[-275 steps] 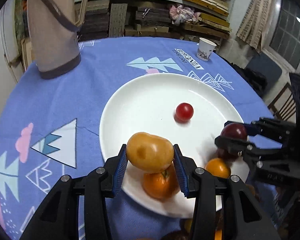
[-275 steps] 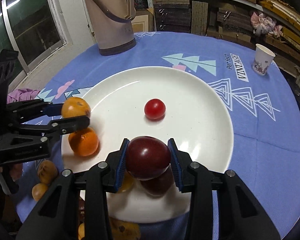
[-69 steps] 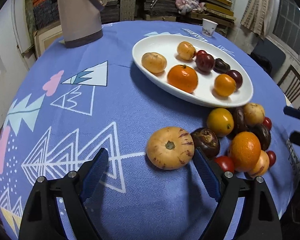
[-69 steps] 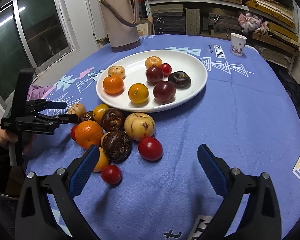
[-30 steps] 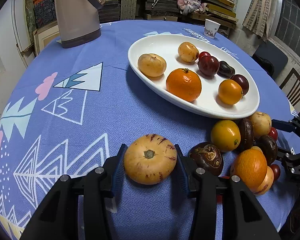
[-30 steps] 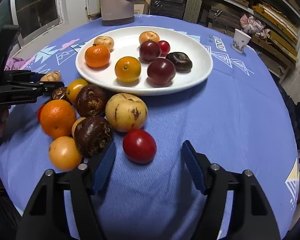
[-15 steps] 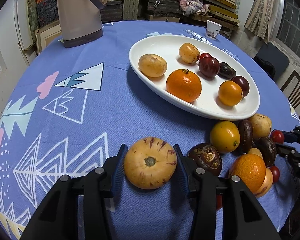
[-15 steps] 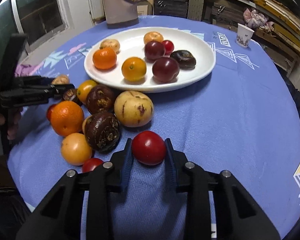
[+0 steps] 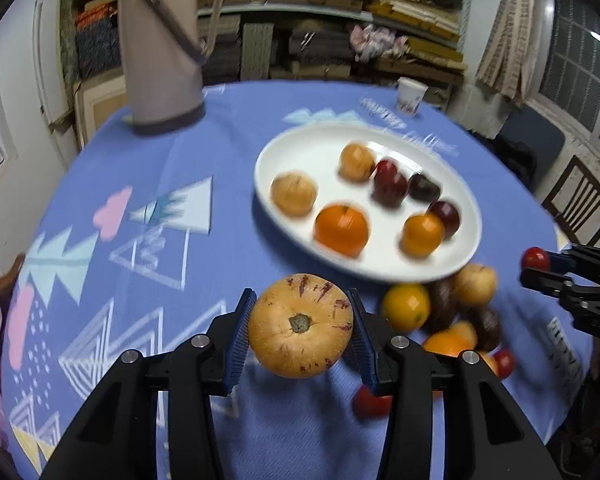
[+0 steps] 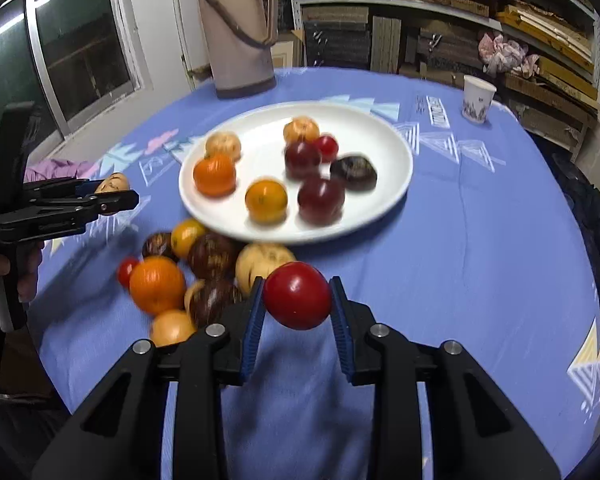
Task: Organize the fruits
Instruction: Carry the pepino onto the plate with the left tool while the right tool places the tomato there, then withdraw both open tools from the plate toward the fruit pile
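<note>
A: Two grips confirmed? Location?

B: Left gripper (image 9: 300, 330) clamps tan speckled round melon (image 9: 300, 326), frame centre-bottom; right gripper (image 10: 298, 312) pinches glossy red tomato (image 10: 298, 295). Tomato likely soft, slippery: hold mid-girth gently.

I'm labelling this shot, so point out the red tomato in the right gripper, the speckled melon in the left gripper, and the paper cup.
red tomato (image 10: 298, 295), right wrist view, front face.
speckled melon (image 9: 300, 326), left wrist view, near stem.
paper cup (image 10: 477, 98), right wrist view, side wall.
</note>
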`<state>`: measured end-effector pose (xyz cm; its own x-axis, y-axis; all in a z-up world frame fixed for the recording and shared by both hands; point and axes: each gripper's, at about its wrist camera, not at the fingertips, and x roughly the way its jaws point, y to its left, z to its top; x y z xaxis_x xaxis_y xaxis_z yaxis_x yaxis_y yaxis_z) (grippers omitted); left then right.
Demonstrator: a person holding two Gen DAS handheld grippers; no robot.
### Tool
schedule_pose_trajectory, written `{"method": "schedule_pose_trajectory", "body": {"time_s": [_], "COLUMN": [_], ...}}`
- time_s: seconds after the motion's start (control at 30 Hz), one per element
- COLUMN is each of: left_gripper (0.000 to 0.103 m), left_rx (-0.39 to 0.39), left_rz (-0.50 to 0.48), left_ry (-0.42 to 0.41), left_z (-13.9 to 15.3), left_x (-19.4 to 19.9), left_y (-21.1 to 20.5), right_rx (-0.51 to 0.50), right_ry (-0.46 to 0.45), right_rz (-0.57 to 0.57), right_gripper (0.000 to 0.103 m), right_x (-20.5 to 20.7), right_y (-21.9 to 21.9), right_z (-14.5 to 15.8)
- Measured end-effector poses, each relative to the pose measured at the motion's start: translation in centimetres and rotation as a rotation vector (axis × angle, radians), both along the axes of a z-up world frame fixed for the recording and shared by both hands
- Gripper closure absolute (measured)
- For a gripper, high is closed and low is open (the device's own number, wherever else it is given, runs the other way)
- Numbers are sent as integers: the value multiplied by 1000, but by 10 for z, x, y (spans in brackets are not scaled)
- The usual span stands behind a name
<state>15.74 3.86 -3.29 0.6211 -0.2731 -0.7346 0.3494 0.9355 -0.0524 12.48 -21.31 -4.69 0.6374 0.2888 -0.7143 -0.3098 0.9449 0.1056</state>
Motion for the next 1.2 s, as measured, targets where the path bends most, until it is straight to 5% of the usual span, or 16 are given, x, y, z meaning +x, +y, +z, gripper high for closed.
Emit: {"method": "schedule_pose_trajectory", "body": {"time_s": [0.3,0.77,0.83,0.9,1.07,1.2], "left_gripper": [57,54,37,16,16,6], "left_rx": [-12,-2,-29,-31,-16,-50], "left_rz": [-42,-32,-40,-28,-39,-33], "left_ry": [23,111,101,86,41,59], "left_z": [13,-14,-14,-10,2,4], "left_x": [55,118,116,111,93,77], "left_y": [-35,-71,-69,-67,-59,-47], "right_rx": [0,50,79,96,128,118], "right_ry": [5,117,125,104,21,-5], "right_rz": [23,-7,-27,-33,-87,-77], "right_gripper": [72,70,57,56,24,11], "right_x": [64,143,144,137,108,81], "right_y": [11,20,15,10,-8,-18], "right_z": [19,-21,-24,-22,-7,4]}}
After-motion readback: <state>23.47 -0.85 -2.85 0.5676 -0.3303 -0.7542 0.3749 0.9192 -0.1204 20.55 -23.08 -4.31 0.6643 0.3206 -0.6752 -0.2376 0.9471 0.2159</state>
